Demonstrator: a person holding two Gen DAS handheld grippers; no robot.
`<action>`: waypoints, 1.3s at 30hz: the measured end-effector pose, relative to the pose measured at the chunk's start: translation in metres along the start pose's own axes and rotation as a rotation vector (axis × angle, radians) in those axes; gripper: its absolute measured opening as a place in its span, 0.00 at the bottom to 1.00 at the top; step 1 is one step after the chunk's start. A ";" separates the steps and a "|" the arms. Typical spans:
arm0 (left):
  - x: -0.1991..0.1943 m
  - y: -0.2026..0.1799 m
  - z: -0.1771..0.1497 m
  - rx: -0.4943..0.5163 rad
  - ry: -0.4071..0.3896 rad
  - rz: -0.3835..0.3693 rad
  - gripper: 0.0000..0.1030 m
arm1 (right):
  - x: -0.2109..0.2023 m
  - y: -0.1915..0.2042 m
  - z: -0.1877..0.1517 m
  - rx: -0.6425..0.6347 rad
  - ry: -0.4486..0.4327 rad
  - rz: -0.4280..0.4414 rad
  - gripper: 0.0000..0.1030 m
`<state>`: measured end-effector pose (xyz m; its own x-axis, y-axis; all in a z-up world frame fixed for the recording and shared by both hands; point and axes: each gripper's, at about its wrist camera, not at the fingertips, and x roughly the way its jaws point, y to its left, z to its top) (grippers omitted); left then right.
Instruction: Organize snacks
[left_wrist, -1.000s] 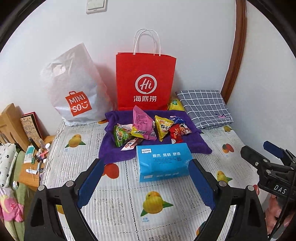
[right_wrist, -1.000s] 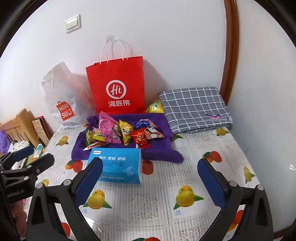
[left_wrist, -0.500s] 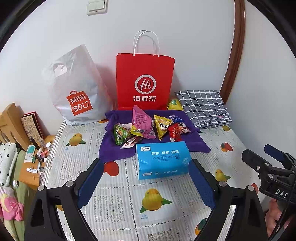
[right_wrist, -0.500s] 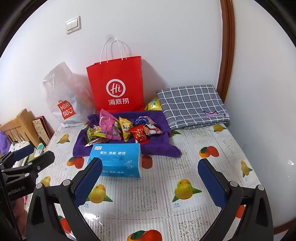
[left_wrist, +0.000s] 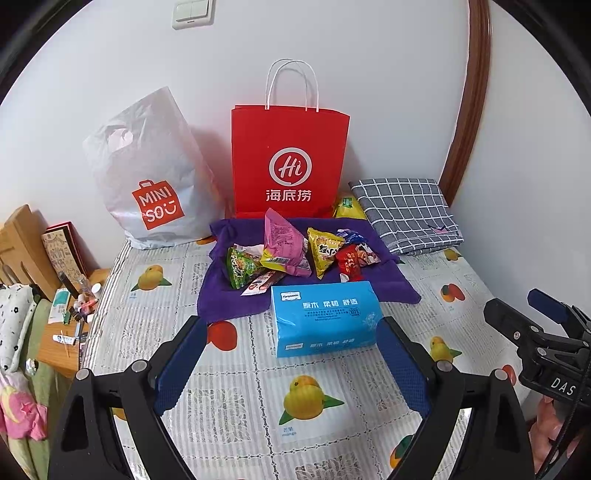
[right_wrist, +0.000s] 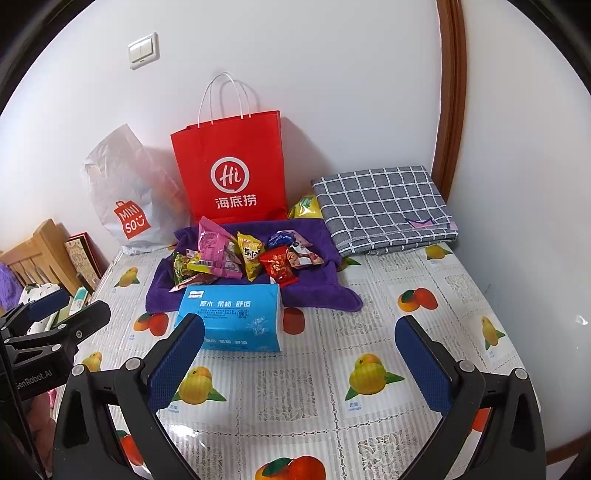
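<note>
Several crinkly foil snack packets lie heaped on a soft purple towel (left_wrist: 225, 295) spread over the glossy fruit-print tablecloth (left_wrist: 236, 398). Taking the towel as the landmark: at its left part sits a green triangular packet (left_wrist: 238, 267), with a slim red-and-white wrapper (left_wrist: 260, 283) just in front of it; in the middle a tall pink pouch (left_wrist: 282, 243) leans over its neighbours, touching a yellow triangular packet (left_wrist: 325, 253) to its right. Further right on the towel lie a small red packet (left_wrist: 347, 264), a blue twisted wrapper (left_wrist: 349, 235) and a pale flat sachet (right_wrist: 303, 254). A yellow-green bag (left_wrist: 349, 208) peeks out just behind the towel's far right corner.

Overlapping the towel's near edge rests a rectangular blue tissue pack (left_wrist: 325, 317) in smooth plastic film. Behind the towel, against the white wall, stands an upright red paper bag (left_wrist: 290, 166) with white cord handles — beside it, to the left, slumps a crumpled white Miniso plastic bag (left_wrist: 151, 177). To the towel's right lies a folded grey checked cloth (left_wrist: 406, 210).

The left gripper (left_wrist: 291, 363) hovers in front of the tissue pack, its textured blue pads spread wide and holding nothing. The right gripper (right_wrist: 299, 360) hangs over bare tablecloth to the right of the pack — likewise splayed and empty, its left pad overlapping the pack's corner in view.
</note>
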<state>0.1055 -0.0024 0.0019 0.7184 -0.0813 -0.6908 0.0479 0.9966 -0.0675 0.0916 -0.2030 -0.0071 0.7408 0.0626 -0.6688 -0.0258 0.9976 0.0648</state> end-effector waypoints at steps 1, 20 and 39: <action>0.000 0.001 0.000 0.001 0.000 0.000 0.90 | 0.000 0.000 0.000 -0.001 0.000 0.001 0.99; 0.002 0.002 0.001 -0.003 0.002 -0.002 0.90 | -0.001 0.004 0.000 -0.006 -0.001 -0.002 0.99; 0.002 0.003 0.002 -0.007 0.004 -0.001 0.90 | -0.002 0.006 0.000 -0.008 0.002 -0.003 0.99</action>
<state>0.1084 0.0001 0.0017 0.7156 -0.0820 -0.6937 0.0435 0.9964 -0.0729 0.0895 -0.1972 -0.0054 0.7399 0.0592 -0.6701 -0.0288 0.9980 0.0564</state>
